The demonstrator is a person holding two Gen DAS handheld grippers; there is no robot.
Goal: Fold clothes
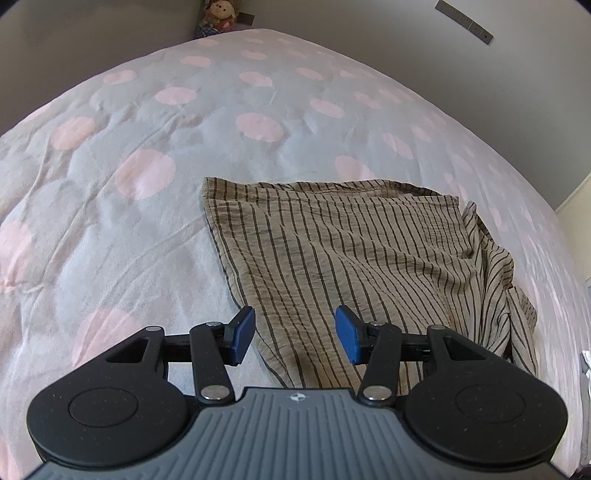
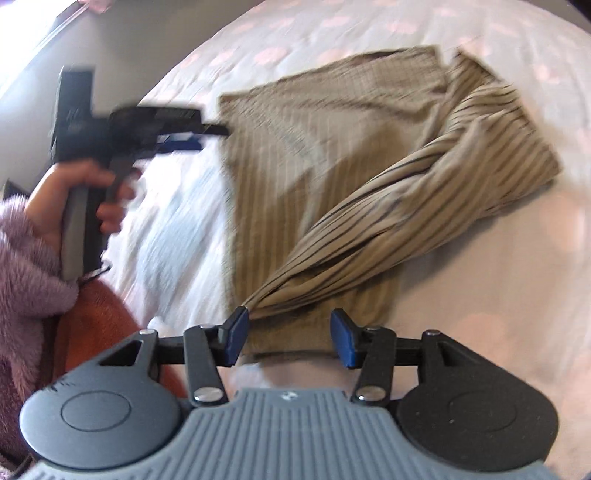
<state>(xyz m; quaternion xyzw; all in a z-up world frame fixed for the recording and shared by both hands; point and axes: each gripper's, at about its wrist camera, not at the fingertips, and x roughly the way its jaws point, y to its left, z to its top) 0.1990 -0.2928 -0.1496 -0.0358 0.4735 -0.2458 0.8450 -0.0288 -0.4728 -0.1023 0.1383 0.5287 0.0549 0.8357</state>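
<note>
A beige garment with dark stripes (image 1: 351,251) lies folded on the bed. My left gripper (image 1: 295,336) hovers open over its near left edge, the cloth lying below the blue pads and untouched. In the blurred right wrist view the garment (image 2: 314,147) lies flat, and a twisted strand of it (image 2: 369,214) runs down to the tip of my right gripper's left pad (image 2: 236,332). My right gripper (image 2: 290,334) stands open, its pads wide apart and not pinching the cloth. The left gripper (image 2: 207,138) shows at the garment's left edge.
The bedspread (image 1: 147,129) is grey with pink dots and rumpled. A stuffed toy (image 1: 221,14) sits at the far corner by the wall. A person's hand (image 2: 74,192) in a fuzzy purple sleeve (image 2: 26,266) holds the left gripper. Orange-brown fabric (image 2: 96,325) lies near the bed's edge.
</note>
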